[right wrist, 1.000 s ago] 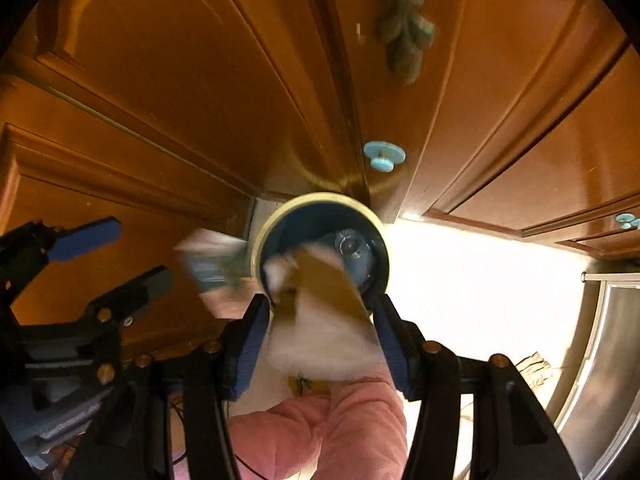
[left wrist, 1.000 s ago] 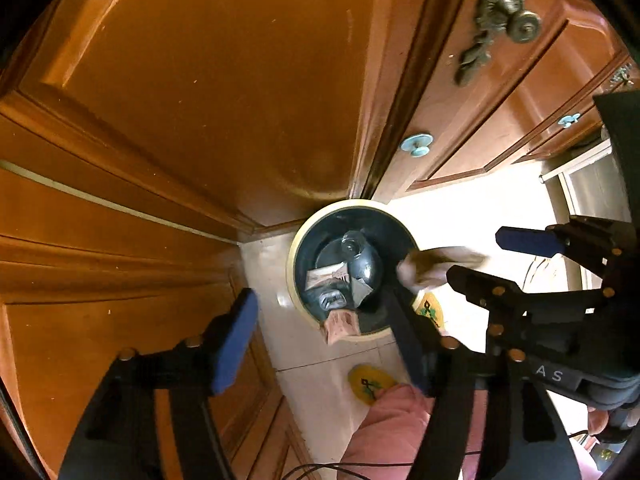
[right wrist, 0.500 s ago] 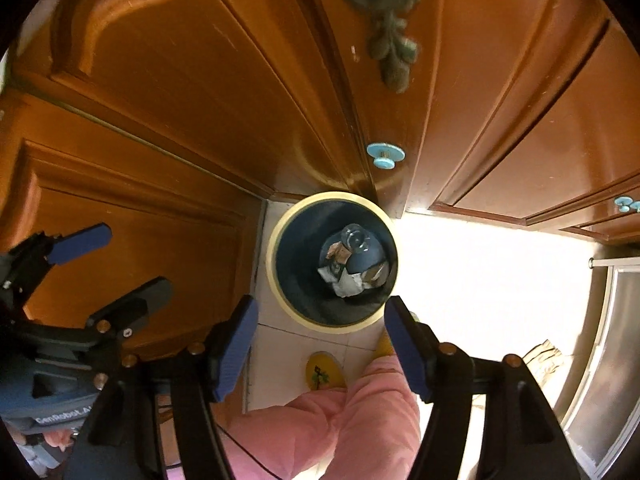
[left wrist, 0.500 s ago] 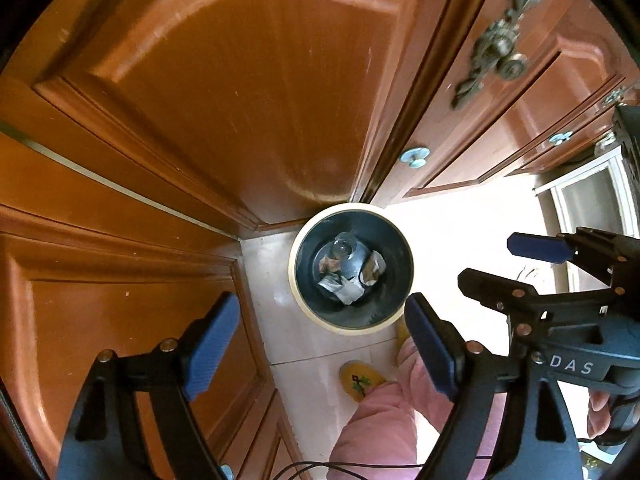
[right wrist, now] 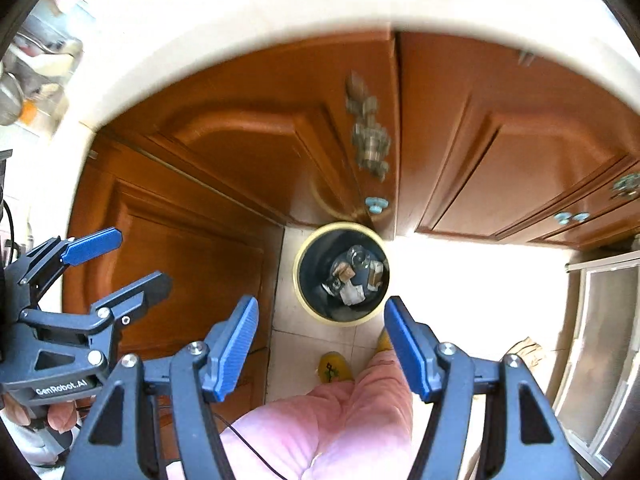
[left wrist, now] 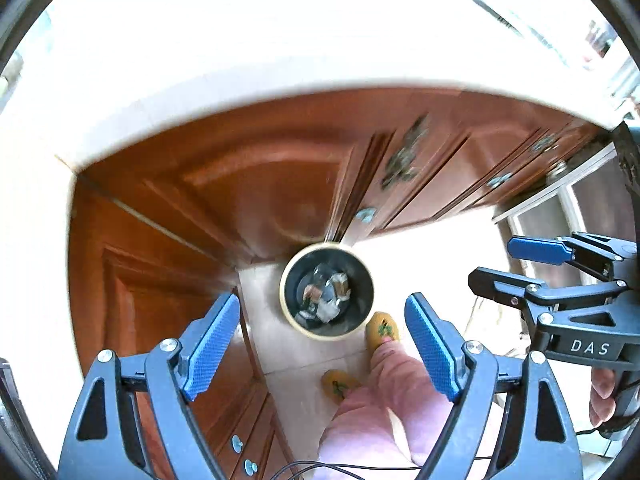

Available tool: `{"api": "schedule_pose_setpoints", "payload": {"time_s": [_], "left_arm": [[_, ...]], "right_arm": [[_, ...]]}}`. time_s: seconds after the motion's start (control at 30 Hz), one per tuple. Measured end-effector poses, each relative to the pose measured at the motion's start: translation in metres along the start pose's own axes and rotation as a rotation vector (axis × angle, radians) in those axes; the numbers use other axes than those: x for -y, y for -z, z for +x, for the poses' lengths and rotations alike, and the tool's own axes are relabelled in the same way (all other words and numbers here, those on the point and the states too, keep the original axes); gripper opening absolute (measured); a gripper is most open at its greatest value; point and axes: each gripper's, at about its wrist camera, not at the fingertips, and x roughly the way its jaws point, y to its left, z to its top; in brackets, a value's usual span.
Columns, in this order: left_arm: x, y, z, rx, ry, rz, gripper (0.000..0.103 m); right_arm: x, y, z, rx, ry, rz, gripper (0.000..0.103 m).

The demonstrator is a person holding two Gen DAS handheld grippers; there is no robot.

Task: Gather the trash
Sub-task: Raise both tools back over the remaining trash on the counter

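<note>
- The round dark trash bin with the cream rim (left wrist: 326, 294) sits on the pale floor tiles, tucked into the corner of the reddish-brown wooden cabinets (left wrist: 256, 200), and it looks smaller and farther below you than half a second ago.
- Inside it lies the crumpled trash (right wrist: 352, 276): paper scraps, a wrapper and something clear and rounded (a bottle or bulb, hard to tell). The pieces that were tumbling past your fingers a second ago have settled in there.
- Your left gripper (left wrist: 322, 346) is spread wide with nothing between the blue pads; the bin shows straight through the gap.
- Your right gripper (right wrist: 320, 348) is just as wide apart and equally empty.
- Both grippers have climbed: the pale countertop edge (right wrist: 240, 28), absent a moment back, now arcs across the top of both views, and the blur says you are on the move.
- Your pink trouser leg (right wrist: 340, 420) and yellow slippers (left wrist: 383, 330) stand just beside the bin.
- So this drop looks finished; I'd judge you're heading up to the counter for the next bit of litter, though none is visible there yet.
</note>
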Motion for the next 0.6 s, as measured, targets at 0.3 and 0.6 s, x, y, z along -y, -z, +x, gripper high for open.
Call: {"api": "schedule_pose_setpoints", "payload": {"time_s": [0.3, 0.6], "left_arm": [[0.013, -0.02, -0.109, 0.169, 0.038, 0.045, 0.083], [0.019, -0.032, -0.189, 0.341, 0.011, 0.072, 0.083]], "right_arm": [[-0.028, -0.003, -0.116, 0.173, 0.021, -0.038, 0.066], [-0.049, -0.011, -0.18, 0.35, 0.052, -0.069, 0.066]]}}
